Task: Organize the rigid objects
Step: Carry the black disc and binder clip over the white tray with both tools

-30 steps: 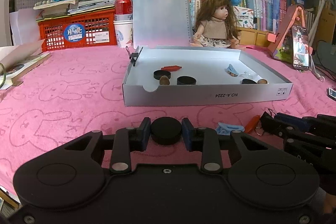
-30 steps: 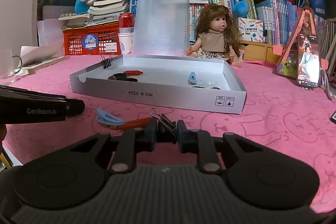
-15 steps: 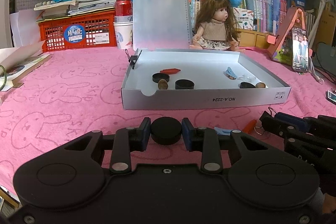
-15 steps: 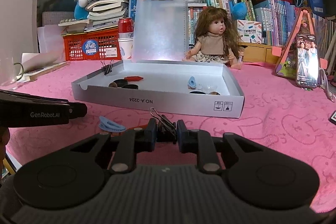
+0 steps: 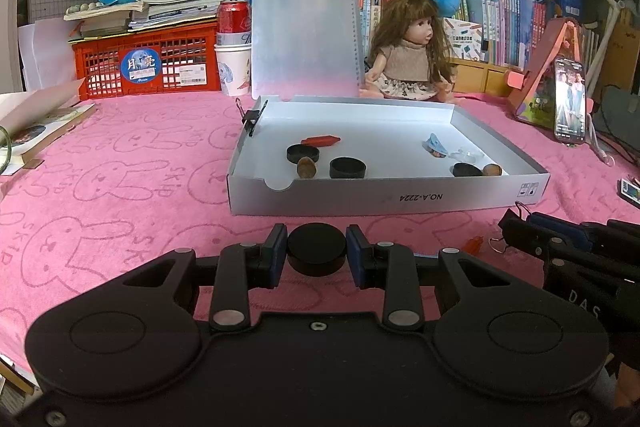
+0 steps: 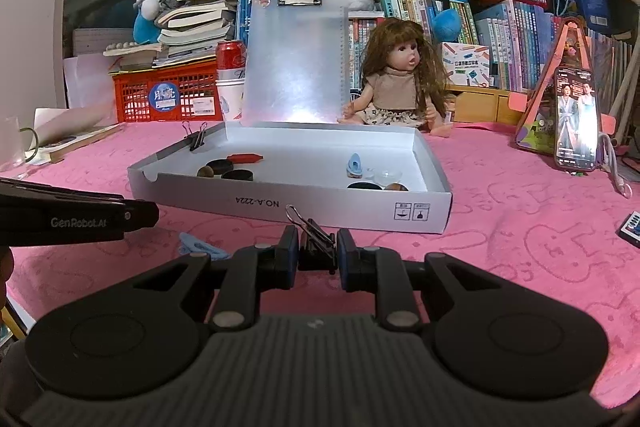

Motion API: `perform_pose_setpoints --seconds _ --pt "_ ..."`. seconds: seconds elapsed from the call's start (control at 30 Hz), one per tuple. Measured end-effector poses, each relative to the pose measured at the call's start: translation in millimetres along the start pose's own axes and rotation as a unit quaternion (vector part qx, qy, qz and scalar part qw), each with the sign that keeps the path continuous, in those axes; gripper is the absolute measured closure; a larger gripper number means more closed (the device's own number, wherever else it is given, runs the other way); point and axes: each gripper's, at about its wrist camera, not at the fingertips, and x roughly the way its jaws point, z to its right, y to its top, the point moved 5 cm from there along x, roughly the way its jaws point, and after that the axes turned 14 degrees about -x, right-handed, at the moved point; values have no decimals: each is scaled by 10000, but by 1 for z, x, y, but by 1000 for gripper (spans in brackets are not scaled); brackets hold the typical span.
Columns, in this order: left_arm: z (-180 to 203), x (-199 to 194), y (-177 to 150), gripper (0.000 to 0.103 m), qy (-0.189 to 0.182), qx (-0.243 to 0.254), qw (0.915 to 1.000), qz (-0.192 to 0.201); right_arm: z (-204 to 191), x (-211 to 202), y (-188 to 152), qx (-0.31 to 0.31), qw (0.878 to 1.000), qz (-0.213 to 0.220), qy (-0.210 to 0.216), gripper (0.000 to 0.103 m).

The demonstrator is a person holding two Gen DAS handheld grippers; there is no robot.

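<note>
My left gripper (image 5: 317, 253) is shut on a black round cap (image 5: 317, 251) and holds it above the pink cloth, short of the open grey box (image 5: 384, 197). My right gripper (image 6: 318, 254) is shut on a black binder clip (image 6: 316, 247), also in front of the box (image 6: 288, 203). Inside the box lie black caps (image 5: 347, 167), a red piece (image 5: 320, 140), a blue clip (image 5: 436, 145), brown nuts (image 5: 307, 167) and a clear piece (image 5: 466, 155). A binder clip (image 5: 250, 117) sits on the box's left wall. A blue clip (image 6: 198, 247) lies on the cloth by the right gripper.
A pink cloth (image 5: 120, 179) covers the table. A clipboard (image 5: 304, 35) and a doll (image 5: 408, 55) stand behind the box. A red crate (image 5: 148, 63), a can and cups are at back left, a phone on a stand (image 5: 568, 103) at right. A red piece (image 5: 474, 245) lies on the cloth.
Both grippers have risen with their loads, so the box sits lower in view and more of its floor shows. The holds are unchanged.
</note>
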Motion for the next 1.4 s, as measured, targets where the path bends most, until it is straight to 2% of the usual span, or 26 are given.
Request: perform_pose_setpoints --seconds 1.4 --pt "14 1 12 73 -194 -101 9998 -33 16 5 14 136 9998 90 -96 79"
